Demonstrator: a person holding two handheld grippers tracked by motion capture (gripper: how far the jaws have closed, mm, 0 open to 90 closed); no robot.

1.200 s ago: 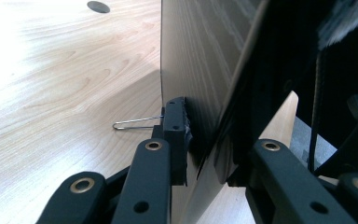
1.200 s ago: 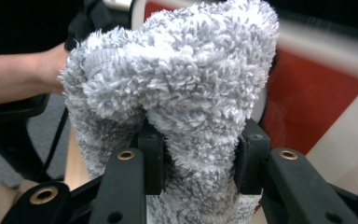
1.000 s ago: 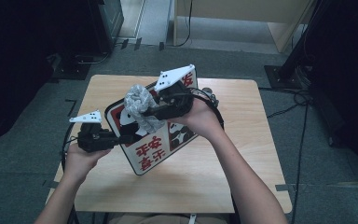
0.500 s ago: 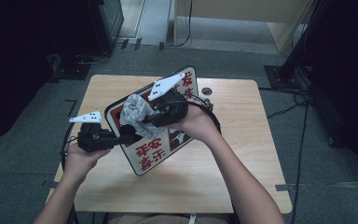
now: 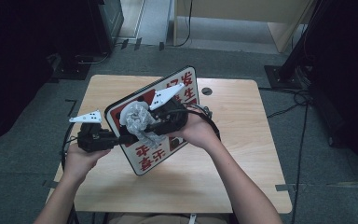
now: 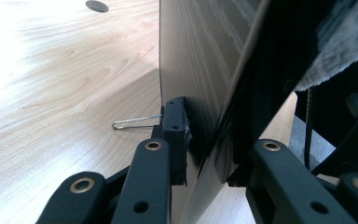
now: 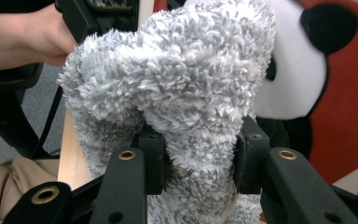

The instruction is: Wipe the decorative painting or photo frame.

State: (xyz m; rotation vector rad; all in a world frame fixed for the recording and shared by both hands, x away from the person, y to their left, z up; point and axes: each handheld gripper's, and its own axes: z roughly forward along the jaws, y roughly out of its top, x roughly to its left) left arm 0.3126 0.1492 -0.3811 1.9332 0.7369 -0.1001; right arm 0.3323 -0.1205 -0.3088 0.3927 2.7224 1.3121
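The left gripper (image 5: 121, 138) pinches the edge of the sign (image 5: 144, 161) and holds it tilted above the table (image 5: 242, 140). The right gripper (image 5: 147, 127) squeezes a fluffy grey cloth (image 5: 137, 120) that rests on the sign's red and white front. Behind the sign, a small hole (image 5: 207, 91) sits in the table.

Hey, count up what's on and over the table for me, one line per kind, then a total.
Sign boards, red and white with a panda: 1
Grey fluffy cloths: 1
Handheld grippers: 2, left gripper clamped on the board's edge, right gripper clamped on the cloth
Wooden tables: 1
Total: 5
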